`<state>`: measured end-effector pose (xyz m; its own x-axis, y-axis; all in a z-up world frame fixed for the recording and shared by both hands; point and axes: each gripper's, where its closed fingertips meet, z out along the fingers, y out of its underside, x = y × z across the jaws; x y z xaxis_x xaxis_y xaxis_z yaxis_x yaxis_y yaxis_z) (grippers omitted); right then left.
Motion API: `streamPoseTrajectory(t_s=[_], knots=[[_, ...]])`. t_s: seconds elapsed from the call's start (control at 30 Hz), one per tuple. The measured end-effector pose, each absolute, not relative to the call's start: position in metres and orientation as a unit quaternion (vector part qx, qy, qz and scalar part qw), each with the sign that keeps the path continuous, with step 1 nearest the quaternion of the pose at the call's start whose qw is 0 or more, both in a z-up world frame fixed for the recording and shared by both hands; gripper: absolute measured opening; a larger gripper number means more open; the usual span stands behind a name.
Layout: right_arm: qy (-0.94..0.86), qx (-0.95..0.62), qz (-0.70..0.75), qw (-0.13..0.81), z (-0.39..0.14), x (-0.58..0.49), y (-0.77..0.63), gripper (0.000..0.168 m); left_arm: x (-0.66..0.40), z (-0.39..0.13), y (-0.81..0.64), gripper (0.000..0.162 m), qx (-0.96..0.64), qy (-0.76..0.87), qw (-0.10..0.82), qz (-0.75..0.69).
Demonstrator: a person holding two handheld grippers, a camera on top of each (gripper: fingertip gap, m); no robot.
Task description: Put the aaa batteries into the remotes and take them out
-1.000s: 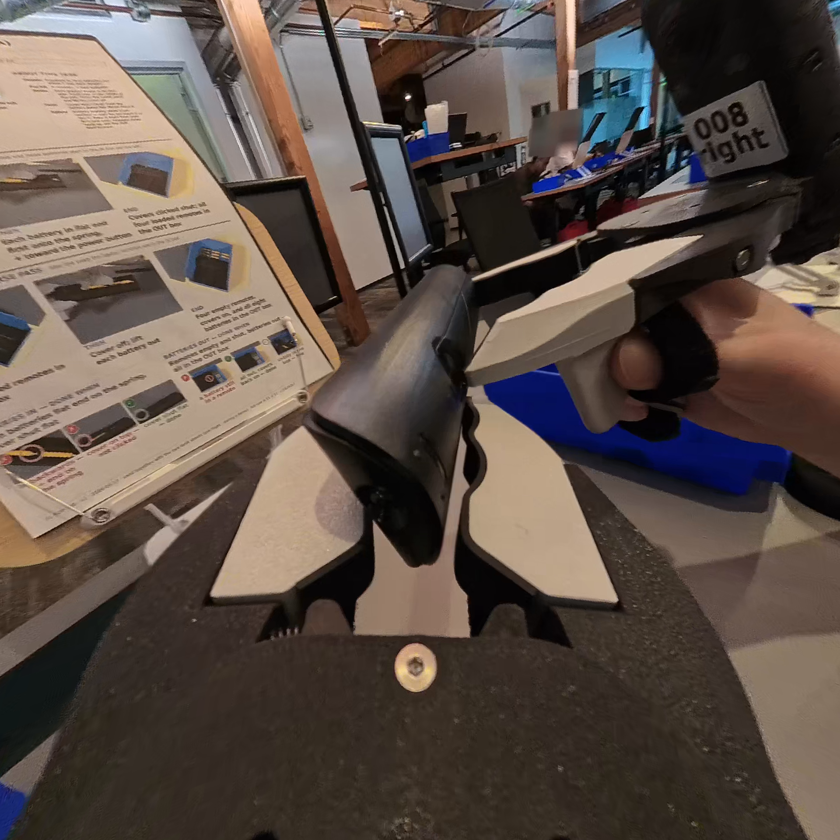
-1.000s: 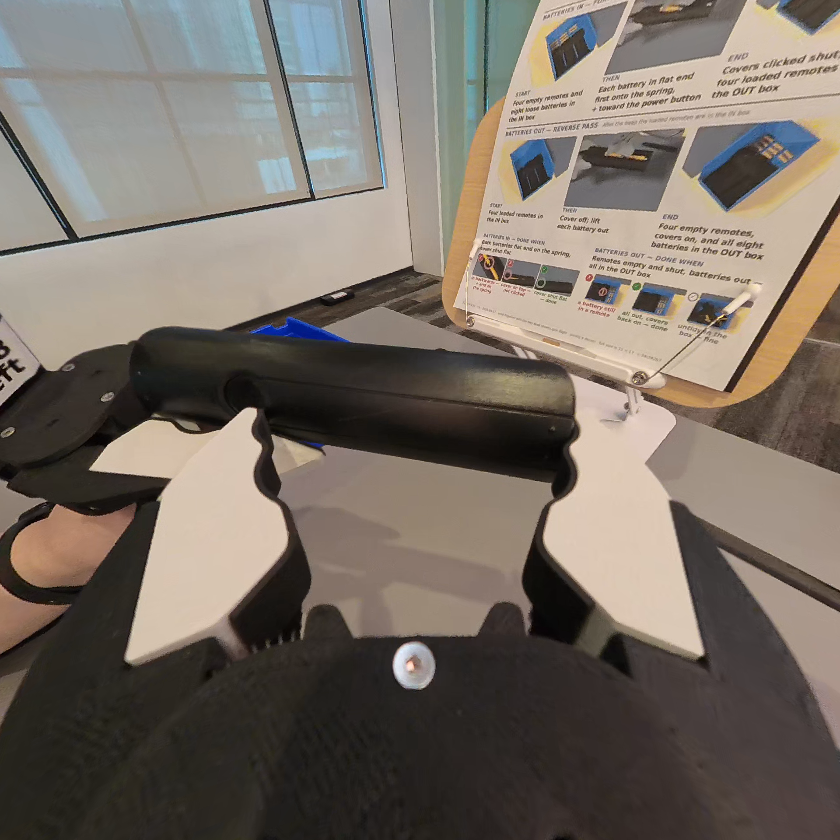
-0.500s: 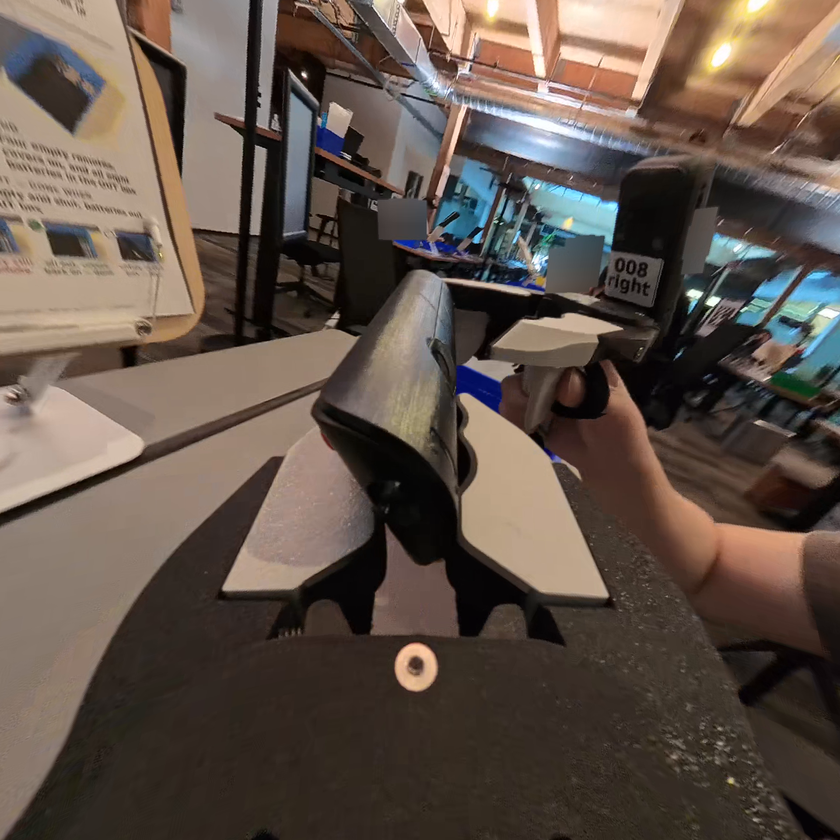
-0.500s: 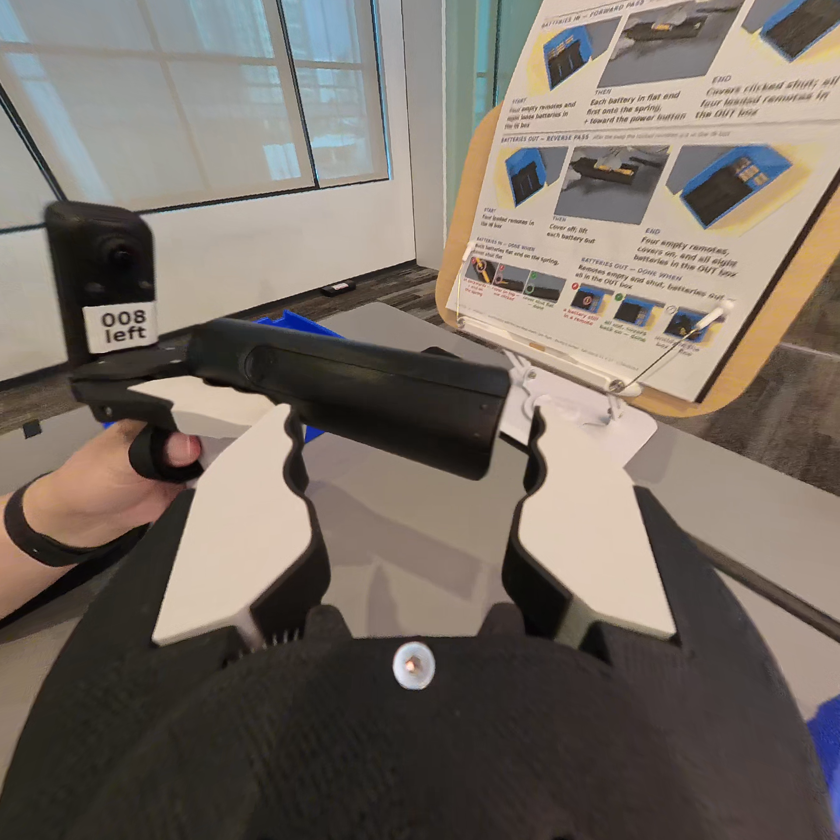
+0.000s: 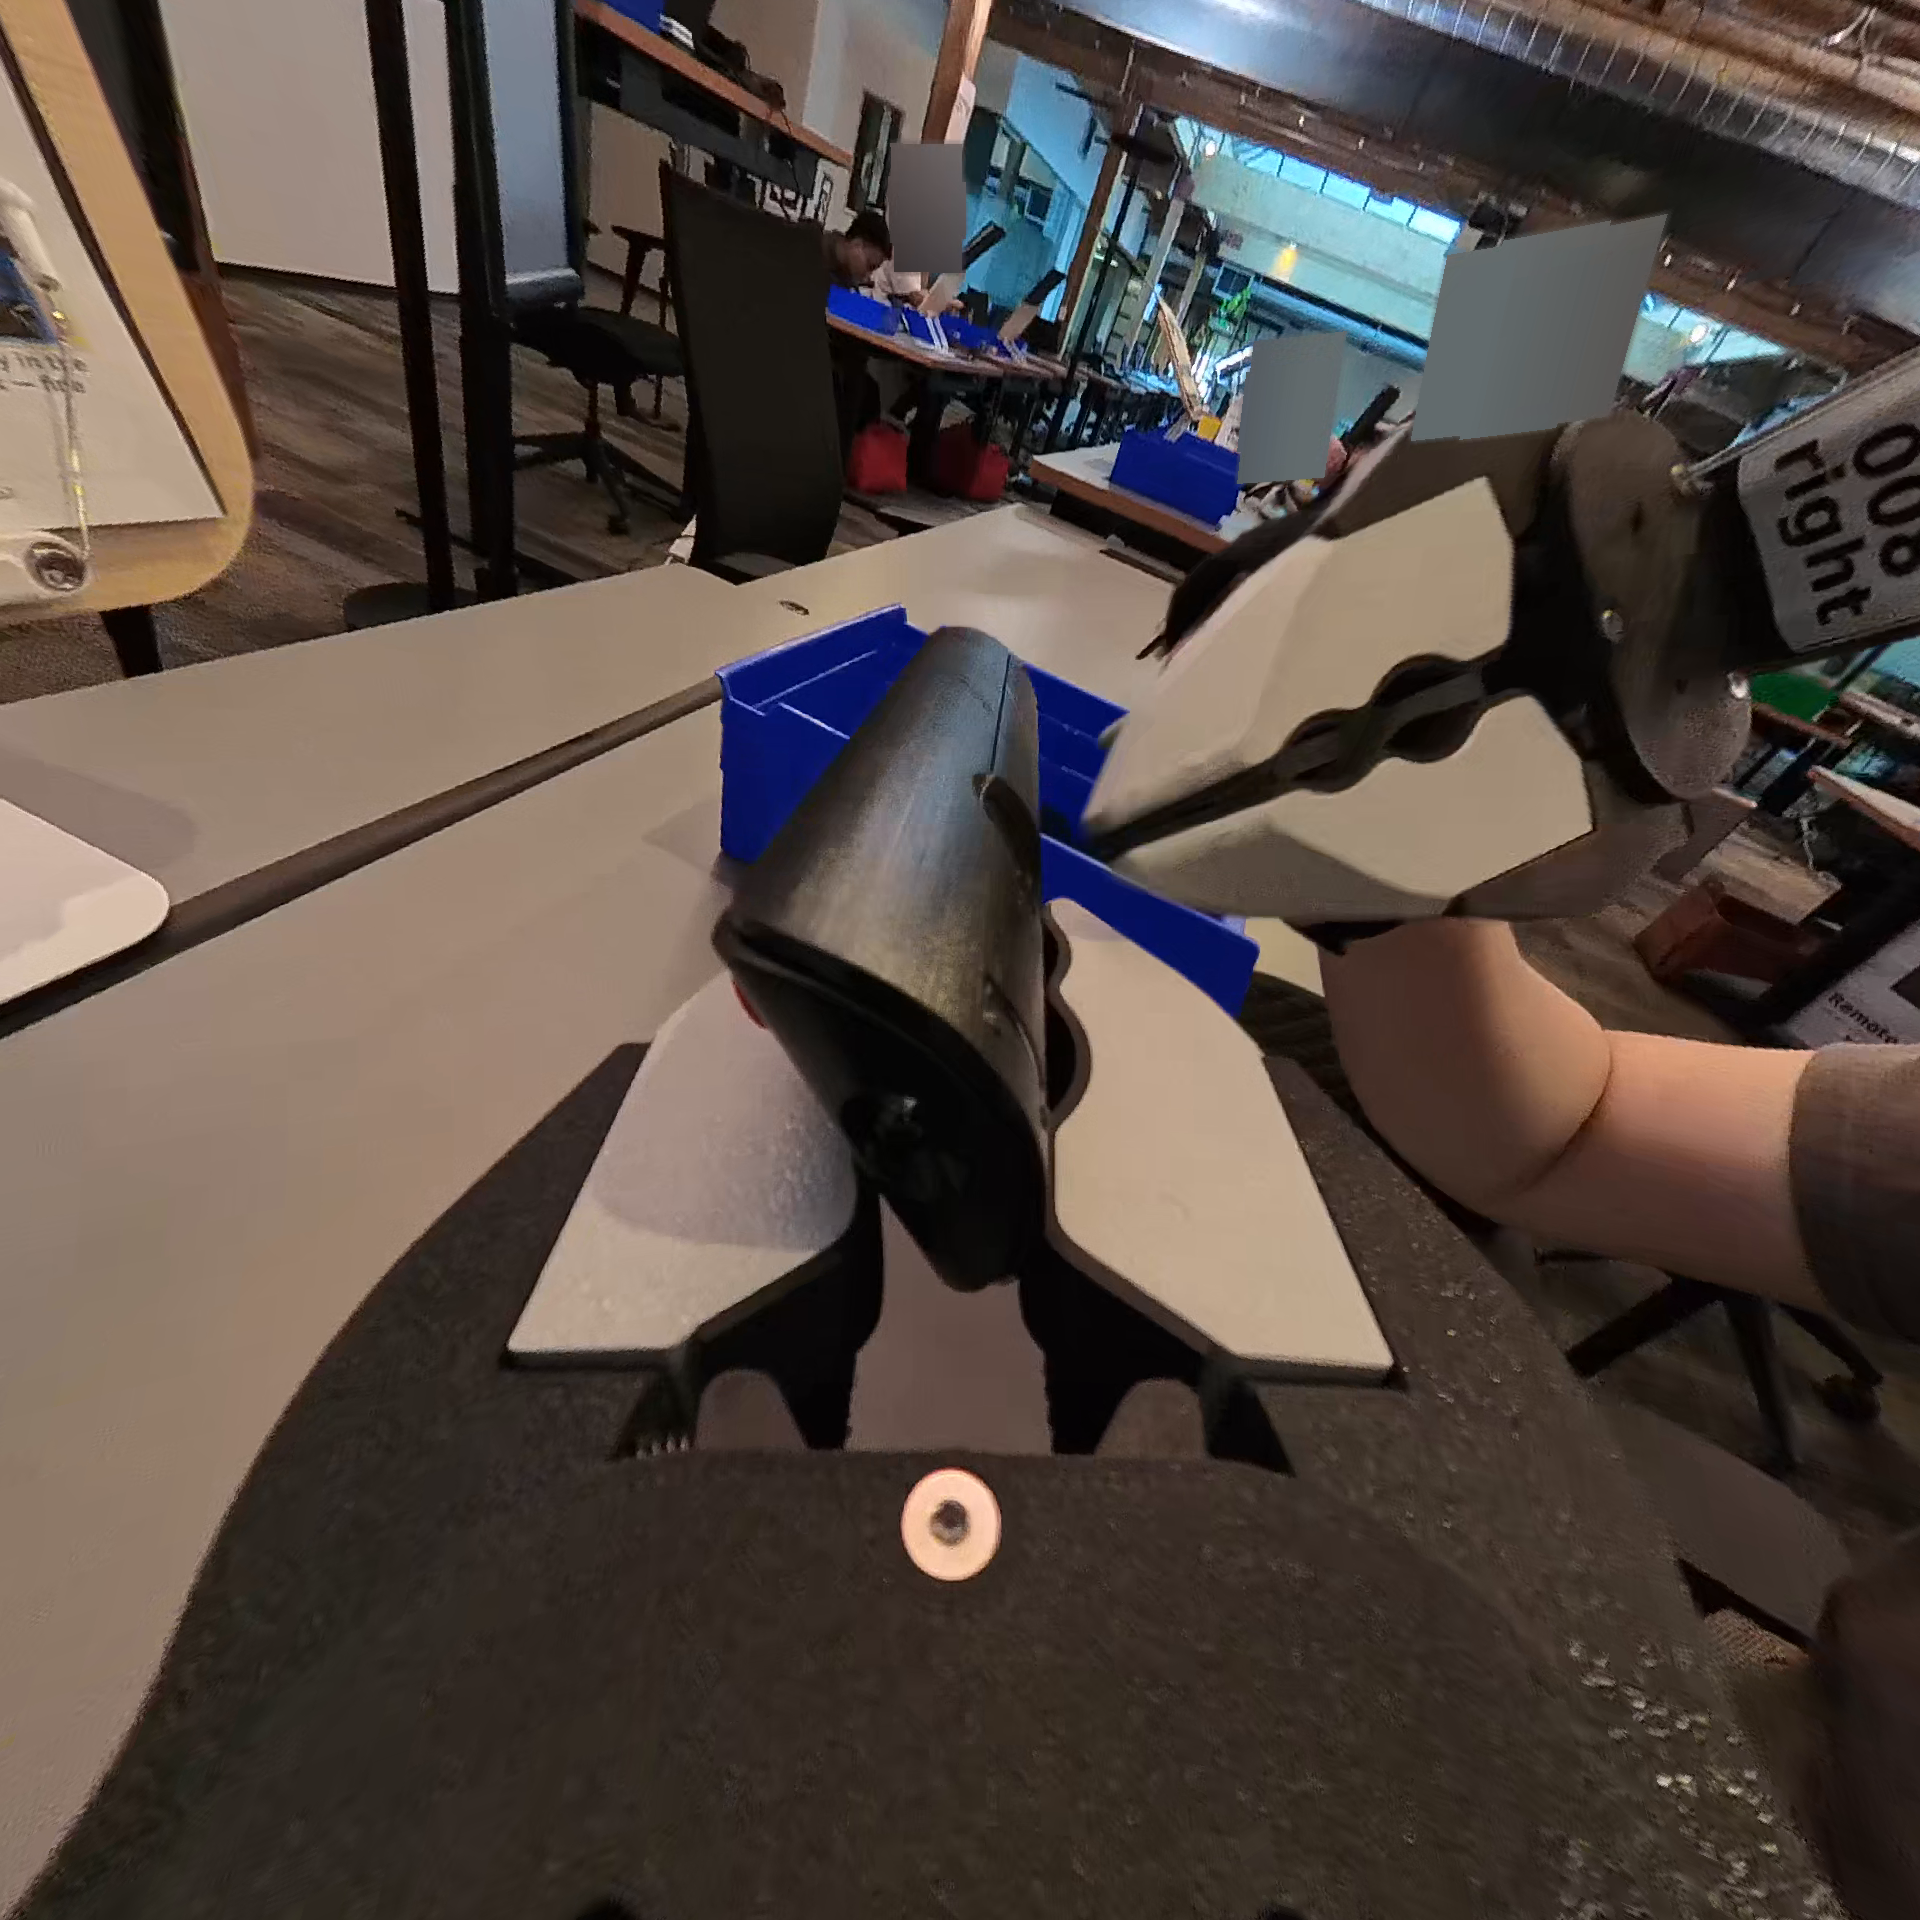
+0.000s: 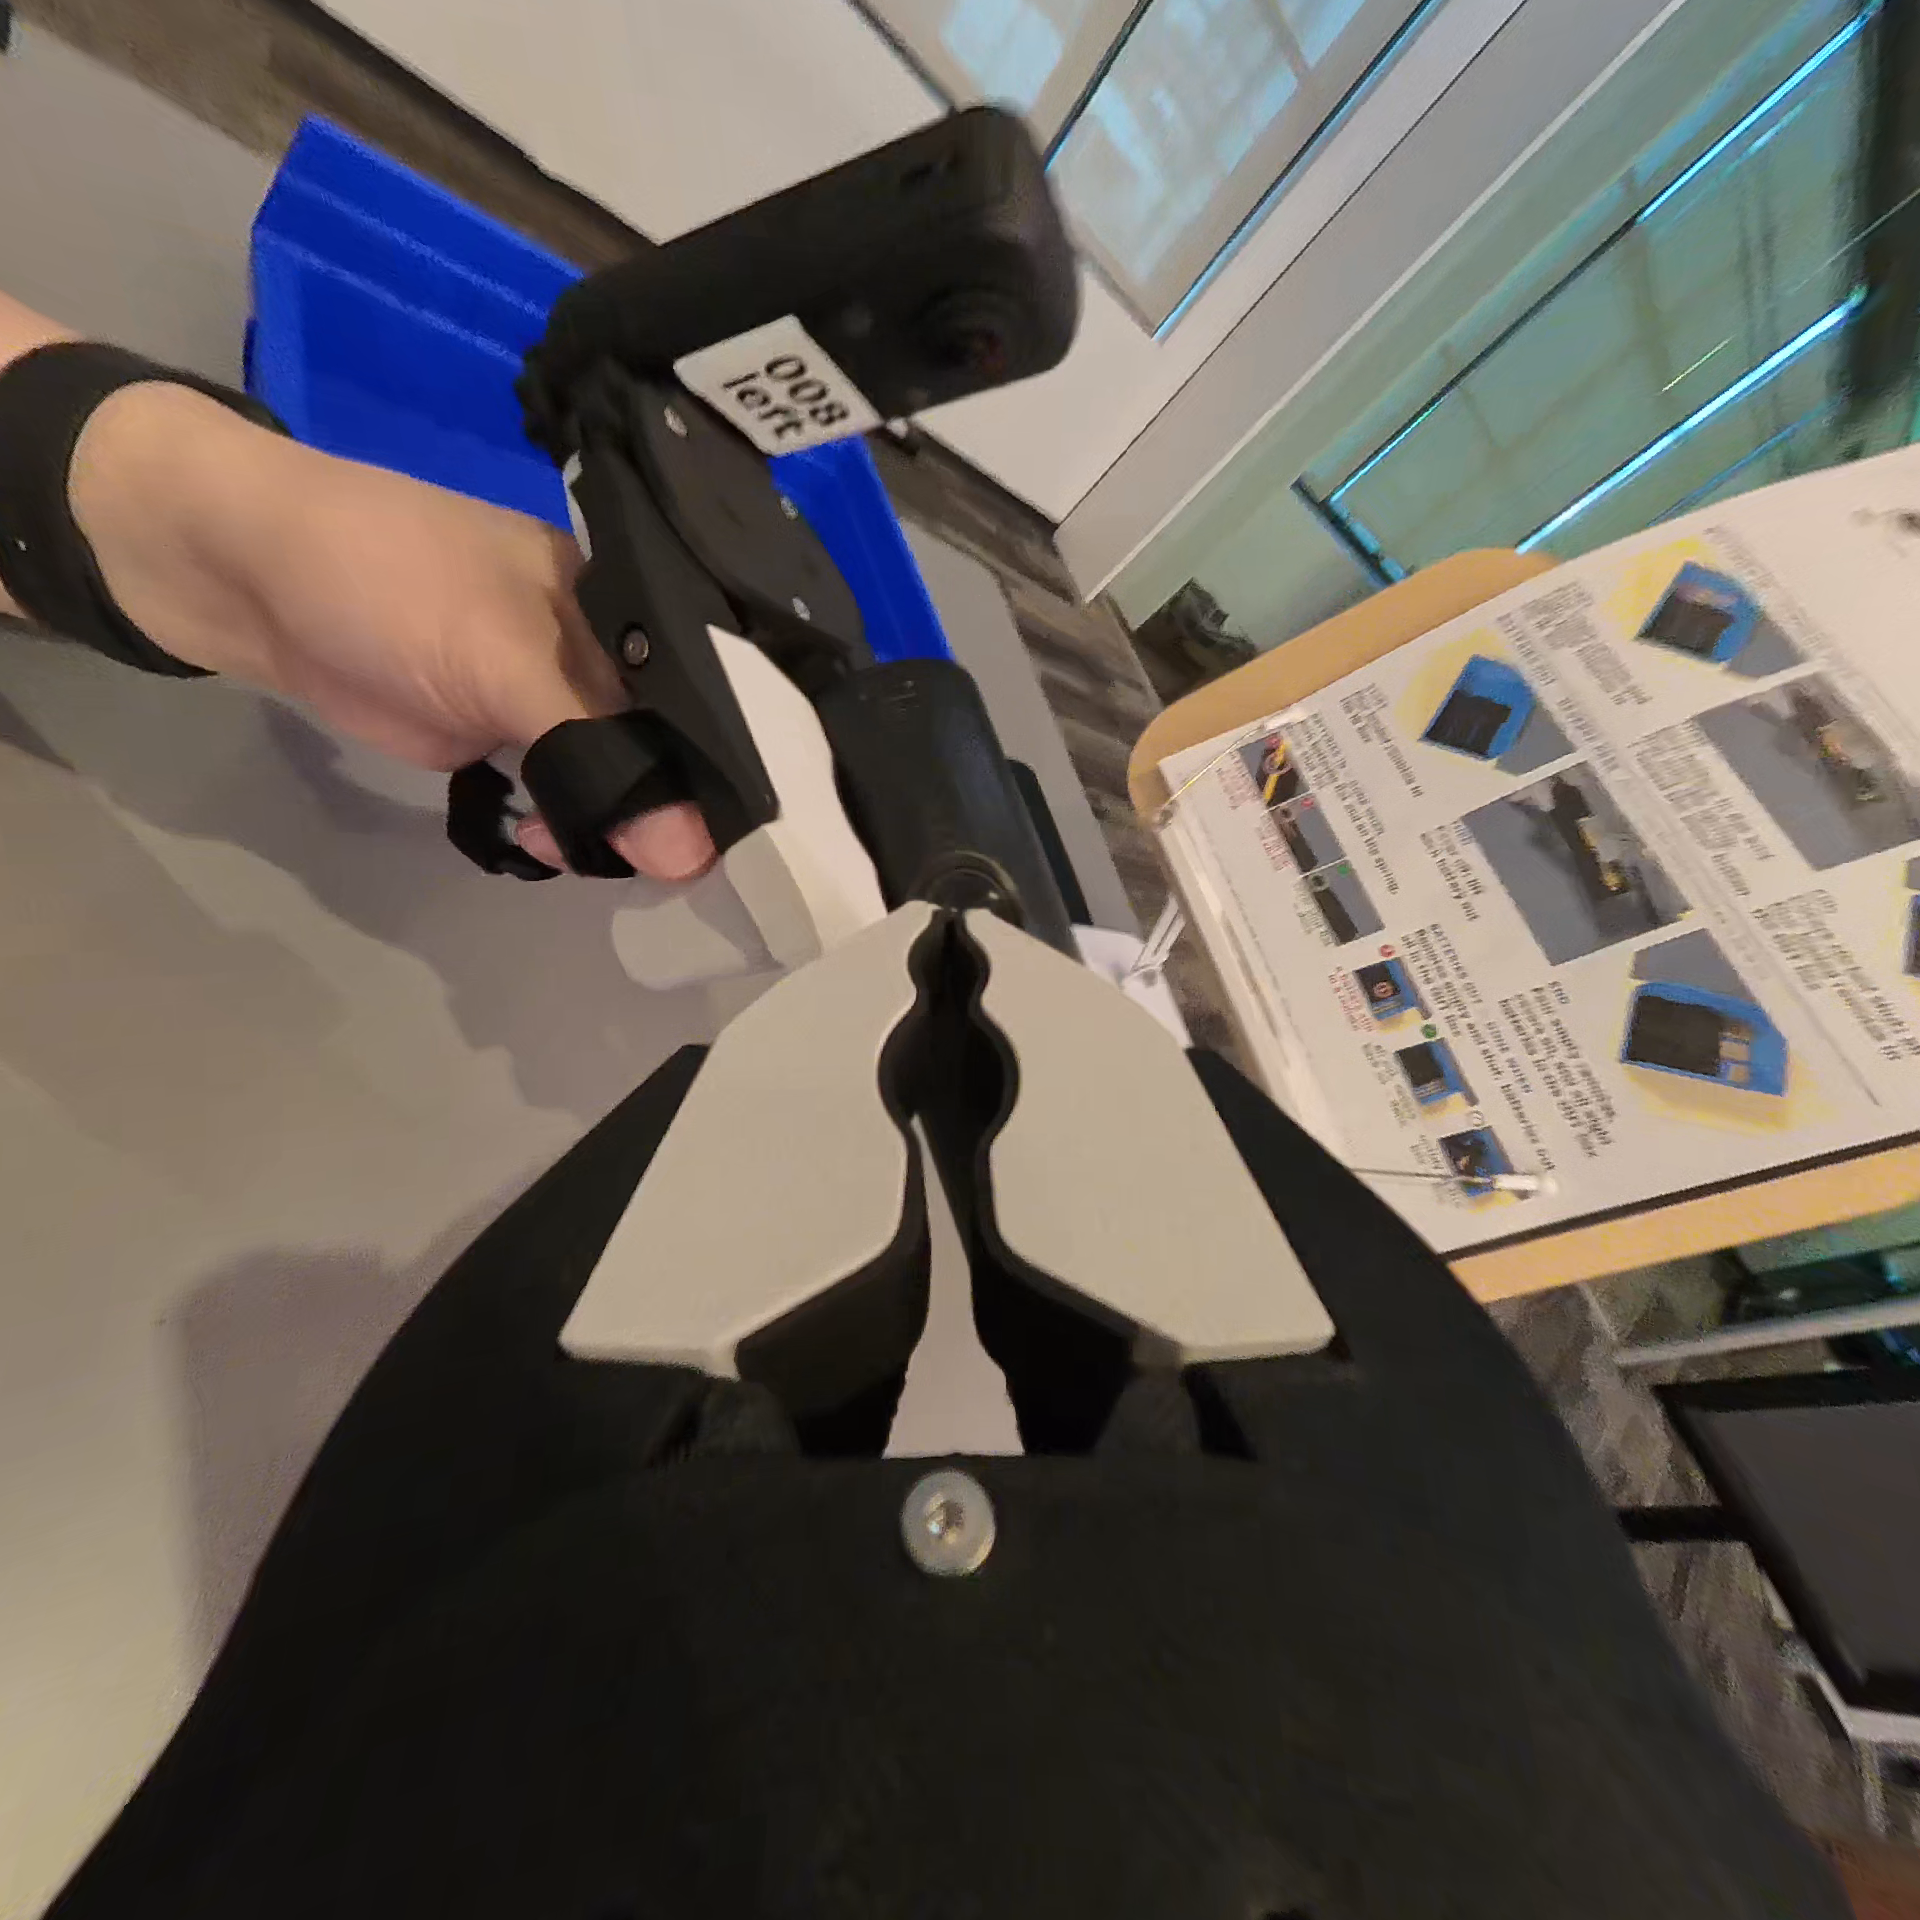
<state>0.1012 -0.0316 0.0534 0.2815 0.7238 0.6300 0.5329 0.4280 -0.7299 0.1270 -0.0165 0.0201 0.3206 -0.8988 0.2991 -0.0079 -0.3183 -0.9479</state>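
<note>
Left tongs (image 5: pixel 940 997) around remote (image 5: pixel 925 935)

Evenly lit indoor scene, soft daylight from large windows (image 6: pixel 1455 260) in the right wrist view. Faint soft shadows on the grey table (image 6: pixel 208 1039). Motion blur across the instruction board (image 6: pixel 1558 935) and the blue bin (image 6: pixel 416 312). Strong wide-angle bending at edges. Left wrist view sharper, background desks dimmer, warm ceiling tones.

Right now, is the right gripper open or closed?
Shut. In the right wrist view the right gripper has its white fingertips meeting, with nothing visibly held, its tip by the black remote.
</note>
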Motion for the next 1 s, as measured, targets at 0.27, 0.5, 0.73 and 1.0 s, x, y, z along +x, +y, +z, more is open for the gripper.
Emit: streamPoseTrajectory(t_s=[0.27, 0.5, 0.73, 1.0], knots=[[-0.586, -0.550, 0.080, 0.590, 0.052, 0.106, -0.028, 0.002, 0.133, 0.026, -0.027, 0.026, -0.641, 0.348, 0.458, -0.507], [-0.574, -0.565, 0.103, 0.583, 0.058, 0.117, -0.023, 0.002, 0.128, 0.033, -0.026, 0.027, -0.629, 0.348, 0.457, -0.524], [-0.523, -0.565, 0.150, 0.621, 0.092, 0.148, -0.019, 0.020, 0.113, 0.058, -0.031, 0.027, -0.587, 0.334, 0.445, -0.589], [-0.346, -0.623, 0.469, 0.521, 0.115, 0.174, -0.013, 0.041, 0.078, 0.093, -0.023, 0.027, -0.531, 0.317, 0.527, -0.582]])
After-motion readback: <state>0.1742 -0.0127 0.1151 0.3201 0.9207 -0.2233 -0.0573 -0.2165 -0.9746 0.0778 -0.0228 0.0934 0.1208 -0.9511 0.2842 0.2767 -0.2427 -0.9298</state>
